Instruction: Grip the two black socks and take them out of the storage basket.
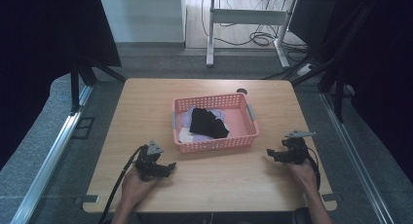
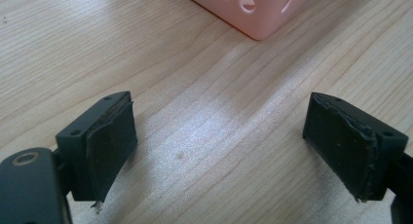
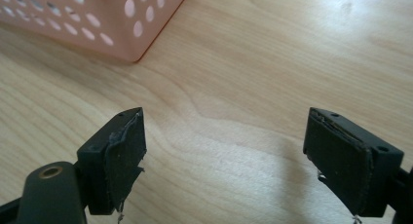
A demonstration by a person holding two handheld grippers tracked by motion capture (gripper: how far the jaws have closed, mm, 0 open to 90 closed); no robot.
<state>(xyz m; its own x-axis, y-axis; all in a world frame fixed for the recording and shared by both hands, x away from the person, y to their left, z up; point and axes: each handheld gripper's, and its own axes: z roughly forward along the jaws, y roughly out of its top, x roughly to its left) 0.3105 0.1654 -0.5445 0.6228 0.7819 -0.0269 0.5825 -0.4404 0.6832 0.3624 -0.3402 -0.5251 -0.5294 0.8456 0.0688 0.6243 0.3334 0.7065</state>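
A pink perforated basket [image 1: 249, 129] stands mid-table and holds a black garment [image 1: 207, 122] lying over pale lilac and white cloth [image 1: 185, 125]. My left gripper [image 1: 168, 168] rests on the wood at the front left, short of the basket's near left corner [image 2: 260, 27]. Its jaws stand wide apart, with bare table between the pads [image 2: 109, 146]. My right gripper [image 1: 271, 154] sits at the front right, pointing toward the basket's near right corner [image 3: 129, 44]. It is open too, and nothing lies between its pads [image 3: 341, 160].
The wooden table [image 1: 214, 190] has a small dark hole [image 1: 241, 91] near its far edge. Black curtains and metal frame rails flank both sides. A white desk frame with loose cables [image 1: 258, 38] stands on the floor beyond.
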